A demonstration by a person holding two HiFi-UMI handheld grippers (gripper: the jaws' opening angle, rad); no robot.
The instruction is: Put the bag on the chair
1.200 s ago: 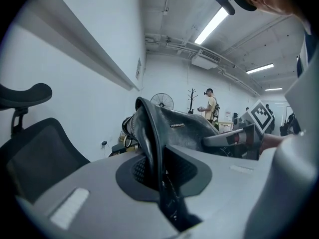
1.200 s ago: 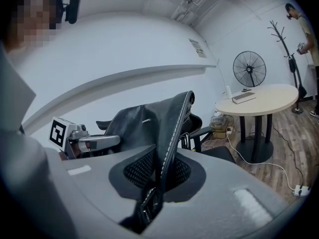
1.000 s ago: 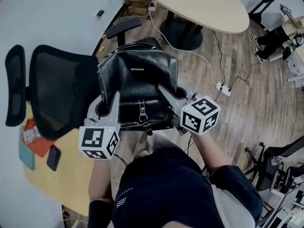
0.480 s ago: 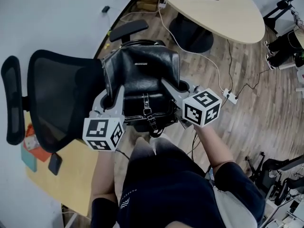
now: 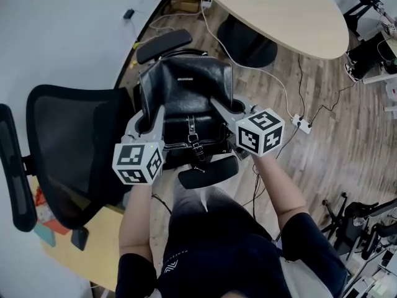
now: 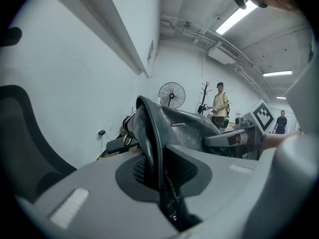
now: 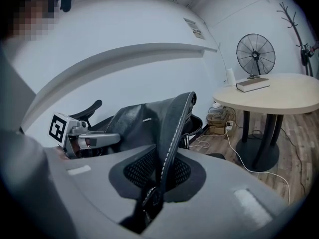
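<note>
Bag (image 5: 186, 95) at chair (image 5: 68, 148); left hand-held gripper (image 5: 151, 118), right hand-held gripper (image 5: 222, 107) each pinching bag edge.

Bright, even indoor light from ceiling tube lamps (image 6: 238, 17). Both gripper views show strong fisheye curvature, dark vignetted corners and a blurred near foreground. The head view is sharp.

Glossy leather bag (image 5: 186, 89), mesh chair back (image 5: 68, 141), wooden floor (image 5: 322, 135).

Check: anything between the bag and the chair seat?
Nothing visible. The bag, clamped at its edges by the left gripper and right gripper, is between the far armrest and near armrest of the chair. The seat itself is hidden under the bag.
</note>
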